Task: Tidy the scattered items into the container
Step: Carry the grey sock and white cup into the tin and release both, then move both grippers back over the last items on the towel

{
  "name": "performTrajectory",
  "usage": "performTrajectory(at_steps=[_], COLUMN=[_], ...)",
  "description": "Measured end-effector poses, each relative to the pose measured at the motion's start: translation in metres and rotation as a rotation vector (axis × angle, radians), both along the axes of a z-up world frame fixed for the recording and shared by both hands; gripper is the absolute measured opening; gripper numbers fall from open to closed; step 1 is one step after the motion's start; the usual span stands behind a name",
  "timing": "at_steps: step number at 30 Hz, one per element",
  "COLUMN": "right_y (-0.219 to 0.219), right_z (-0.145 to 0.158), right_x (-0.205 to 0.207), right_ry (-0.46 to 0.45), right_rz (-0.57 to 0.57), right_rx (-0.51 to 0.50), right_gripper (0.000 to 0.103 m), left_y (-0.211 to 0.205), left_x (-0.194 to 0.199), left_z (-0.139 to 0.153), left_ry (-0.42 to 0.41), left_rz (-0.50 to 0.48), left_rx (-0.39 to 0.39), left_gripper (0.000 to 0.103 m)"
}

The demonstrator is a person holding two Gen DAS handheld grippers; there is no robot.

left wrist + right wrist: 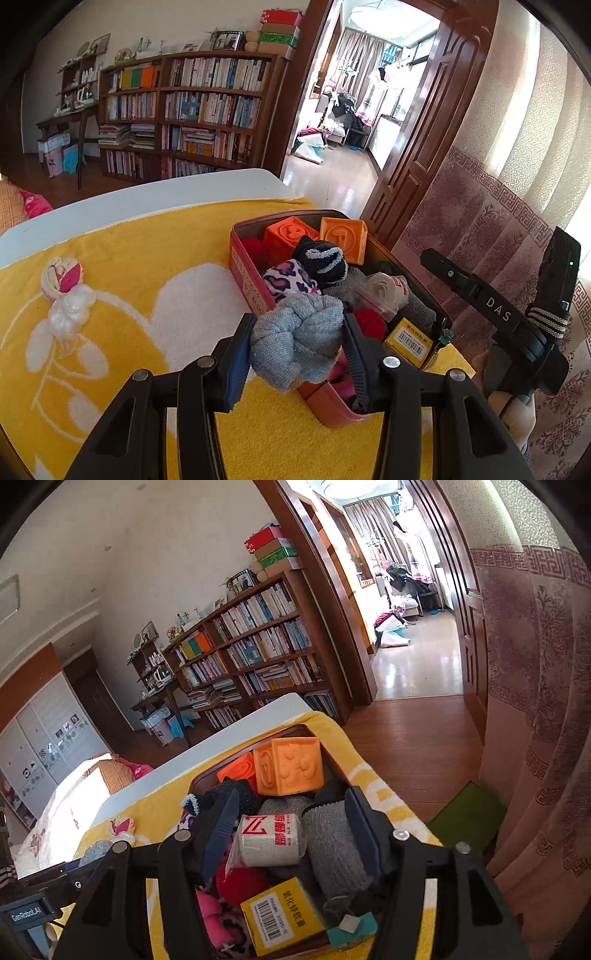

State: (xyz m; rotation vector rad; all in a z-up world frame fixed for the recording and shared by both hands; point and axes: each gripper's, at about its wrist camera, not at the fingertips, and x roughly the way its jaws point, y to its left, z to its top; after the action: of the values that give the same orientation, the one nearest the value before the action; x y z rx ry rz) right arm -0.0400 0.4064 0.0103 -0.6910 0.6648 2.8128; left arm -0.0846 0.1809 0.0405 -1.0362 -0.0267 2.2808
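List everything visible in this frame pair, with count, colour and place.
Tin: one, red, on the yellow towel.
Towel: one, yellow and white, over the white table.
Cubes: two, orange, far end of the tin.
Grey sock bundle: one, clamped in the left gripper above the tin's near end.
Black sock ball: one, in the tin.
Leopard sock: one, pink, in the tin.
Bandage roll: one, white, in the tin.
Yellow box: one, in the tin.
Bundles: two, pink and white, on the towel.
Left gripper: black.
Right gripper: black, open over the tin.
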Motion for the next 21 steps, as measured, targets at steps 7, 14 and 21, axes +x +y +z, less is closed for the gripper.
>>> performTrajectory(at_steps=[7,14,21], right_y=[0.020,0.015,0.010], right_z=[0.005,0.003,0.005], right_x=[0.009,0.008,0.010], right_ry=[0.025,-0.001,0.012], right_rz=[-0.091,-0.069,-0.064], right_rx=[-0.048,-0.005,0.032], right_gripper=[0.070,0.070,0.072], left_y=[0.051,0.078,0.065], left_x=[-0.009,-0.027,-0.020], left_z=[-0.008,-0.033,-0.026], left_ry=[-0.014,-0.061,-0.055], left_rz=[-0.069,-0.092,-0.099], left_rx=[-0.024,-0.071,-0.044], left_gripper=[0.048,0.051,0.075])
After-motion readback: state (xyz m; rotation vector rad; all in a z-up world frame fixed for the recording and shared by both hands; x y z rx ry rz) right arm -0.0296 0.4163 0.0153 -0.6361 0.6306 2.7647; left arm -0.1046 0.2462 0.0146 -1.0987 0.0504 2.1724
